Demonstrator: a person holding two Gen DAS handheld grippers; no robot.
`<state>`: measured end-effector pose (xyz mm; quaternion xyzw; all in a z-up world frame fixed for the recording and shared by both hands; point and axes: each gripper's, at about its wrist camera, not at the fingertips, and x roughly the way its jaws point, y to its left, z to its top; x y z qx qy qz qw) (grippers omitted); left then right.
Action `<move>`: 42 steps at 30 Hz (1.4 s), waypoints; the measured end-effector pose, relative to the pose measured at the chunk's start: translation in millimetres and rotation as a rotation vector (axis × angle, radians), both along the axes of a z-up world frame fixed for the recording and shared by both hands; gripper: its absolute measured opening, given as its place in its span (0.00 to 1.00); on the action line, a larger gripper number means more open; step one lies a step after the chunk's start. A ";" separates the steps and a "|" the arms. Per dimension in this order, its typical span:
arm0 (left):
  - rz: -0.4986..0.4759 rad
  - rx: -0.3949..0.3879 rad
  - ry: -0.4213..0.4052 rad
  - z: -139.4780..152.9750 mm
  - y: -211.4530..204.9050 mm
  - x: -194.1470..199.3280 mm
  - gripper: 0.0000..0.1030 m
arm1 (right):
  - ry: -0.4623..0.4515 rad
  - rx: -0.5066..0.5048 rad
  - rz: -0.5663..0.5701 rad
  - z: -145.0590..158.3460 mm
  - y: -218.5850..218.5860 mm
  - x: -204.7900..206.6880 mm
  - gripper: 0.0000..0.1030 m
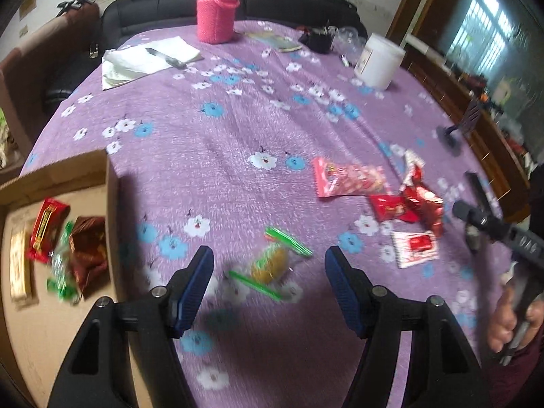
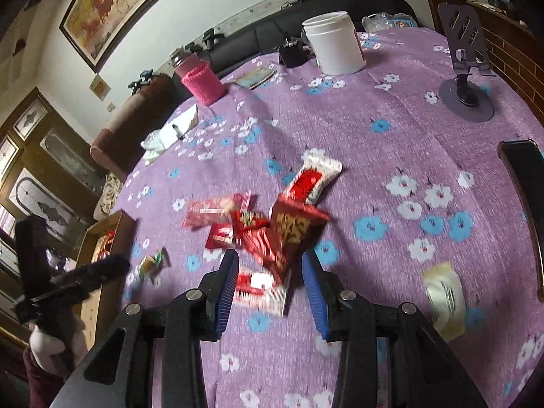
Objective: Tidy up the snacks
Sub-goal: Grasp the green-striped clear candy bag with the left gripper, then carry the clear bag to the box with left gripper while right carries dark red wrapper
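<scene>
On the purple floral tablecloth, the green-and-yellow wrapped candy lies between the spread, empty fingers of the left gripper. Risk: the slick wrapper may slip sideways on closure. The right gripper, also open and empty, straddles the red-and-white snack packet beside the cardboard box.

Left hand-held gripper, jaws apart, above a green-and-yellow snack packet on the floral counter; cardboard box of snacks at left; red packets at right.
</scene>
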<state>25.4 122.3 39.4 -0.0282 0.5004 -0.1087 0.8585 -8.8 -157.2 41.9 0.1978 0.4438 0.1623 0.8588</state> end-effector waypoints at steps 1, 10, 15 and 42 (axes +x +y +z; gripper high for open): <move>-0.003 0.009 0.009 -3.8 -1.6 4.0 0.65 | 0.001 0.008 -0.004 -2.0 -1.6 3.7 0.42; -0.078 0.185 0.004 -22.2 -27.9 6.9 0.34 | 0.067 0.037 -0.038 -29.4 5.9 40.2 0.42; -0.090 0.187 -0.019 -17.0 -30.8 -6.3 0.28 | 0.058 0.001 -0.027 -28.2 9.7 34.7 0.32; -0.061 -0.099 -0.082 8.6 -21.5 -101.4 0.45 | 0.003 -0.008 -0.060 -3.1 -5.8 -1.7 0.56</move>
